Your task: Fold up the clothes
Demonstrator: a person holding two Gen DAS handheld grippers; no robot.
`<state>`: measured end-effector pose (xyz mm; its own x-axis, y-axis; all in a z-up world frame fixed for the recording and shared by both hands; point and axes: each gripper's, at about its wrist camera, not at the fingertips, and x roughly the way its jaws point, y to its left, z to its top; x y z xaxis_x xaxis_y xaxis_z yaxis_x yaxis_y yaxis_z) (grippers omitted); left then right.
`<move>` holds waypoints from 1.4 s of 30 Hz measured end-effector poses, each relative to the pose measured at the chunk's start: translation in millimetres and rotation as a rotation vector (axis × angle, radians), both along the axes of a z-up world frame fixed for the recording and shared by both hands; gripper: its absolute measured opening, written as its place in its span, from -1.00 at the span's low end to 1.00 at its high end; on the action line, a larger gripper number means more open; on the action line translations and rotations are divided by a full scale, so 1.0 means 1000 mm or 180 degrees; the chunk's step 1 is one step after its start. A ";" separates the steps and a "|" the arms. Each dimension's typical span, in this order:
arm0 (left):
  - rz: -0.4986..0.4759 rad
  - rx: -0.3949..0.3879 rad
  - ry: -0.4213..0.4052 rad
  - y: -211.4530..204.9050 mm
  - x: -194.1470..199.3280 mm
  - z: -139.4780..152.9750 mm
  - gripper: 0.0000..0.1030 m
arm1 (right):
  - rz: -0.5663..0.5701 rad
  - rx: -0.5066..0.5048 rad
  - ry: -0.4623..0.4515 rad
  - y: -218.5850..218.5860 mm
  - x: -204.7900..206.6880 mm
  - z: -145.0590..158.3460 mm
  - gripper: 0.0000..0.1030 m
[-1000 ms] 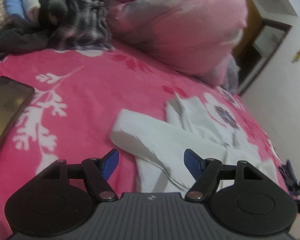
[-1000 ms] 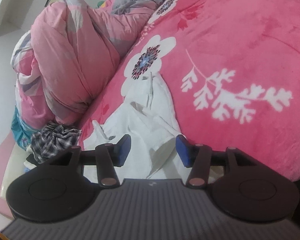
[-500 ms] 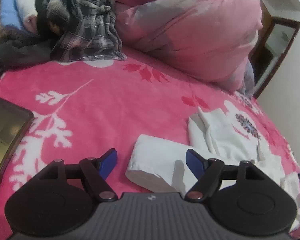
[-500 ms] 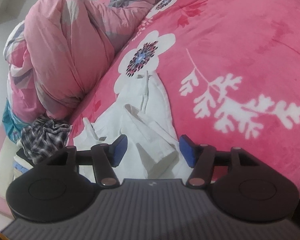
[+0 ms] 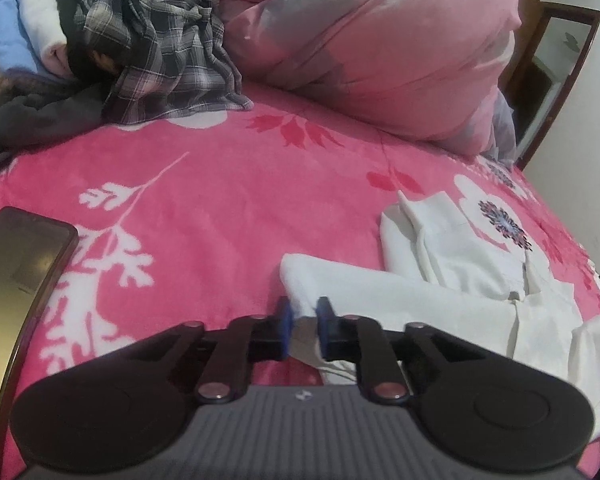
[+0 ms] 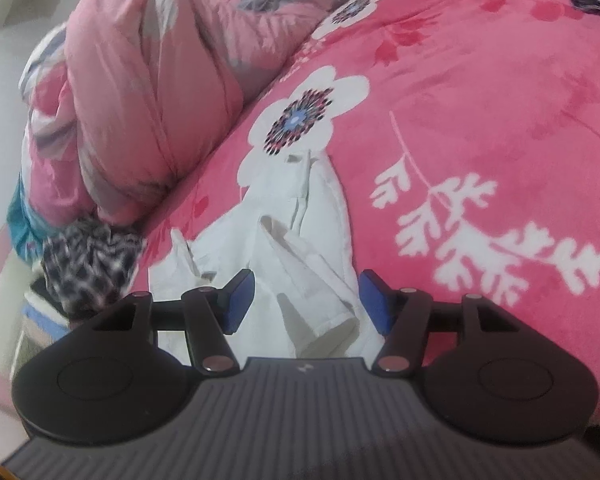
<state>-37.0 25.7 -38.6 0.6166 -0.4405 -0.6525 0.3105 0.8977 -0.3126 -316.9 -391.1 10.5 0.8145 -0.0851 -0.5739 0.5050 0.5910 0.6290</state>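
On the pink floral bedspread (image 5: 220, 208) the scene runs from the bunched pink duvet (image 5: 380, 52) at twelve o'clock in the left wrist view, past the plaid garment (image 5: 160, 40) heaped at eleven o'clock, down to the white shirt (image 5: 460, 276) lying crumpled at three to four o'clock. A dark phone (image 5: 16, 272) lies flat at nine o'clock, well apart from the shirt.

Against half a second ago, the left gripper (image 5: 302, 328) has gone from spread wide to clenched: its blue pads (image 5: 285, 330) now pinch the near end of the shirt's folded sleeve, white cloth showing between them at six o'clock. The sleeve runs from the pads toward four o'clock, into the body of the shirt.

The right gripper (image 6: 306, 300) remains released, as before, its blue pads (image 6: 240, 300) wide apart on either side of a sleeve cuff that lies between them without touching either. In its view the white shirt (image 6: 300, 216) stretches from six o'clock up to a printed white flower at twelve o'clock, and the plaid garment (image 6: 88, 256) is blurred at nine o'clock.

No readable writing shows; only a small pale emblem sits on each gripper body, too small to make out.
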 end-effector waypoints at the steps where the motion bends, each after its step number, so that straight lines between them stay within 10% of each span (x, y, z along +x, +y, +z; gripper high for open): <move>1: 0.0002 -0.0006 0.0001 0.000 0.000 0.001 -0.88 | 0.0059 -0.0057 0.0036 0.001 0.004 0.000 0.11; 6: 0.0034 -0.0086 -0.0023 0.001 -0.001 0.009 -0.93 | 0.0318 -0.0386 0.0225 0.013 0.018 0.004 -0.17; 10: 0.0046 -0.0236 0.0005 0.005 0.000 0.016 -0.94 | 0.0417 -0.0489 0.0234 0.019 0.019 0.006 -0.92; 27: 0.0205 -0.1528 0.0786 0.025 0.053 0.002 -0.95 | -0.0087 0.1320 -0.1362 -0.048 0.005 0.006 -0.98; 42: 0.0763 -0.2634 0.1601 0.027 0.108 -0.049 -0.94 | -0.0957 0.2421 -0.1714 -0.100 0.047 -0.057 -0.97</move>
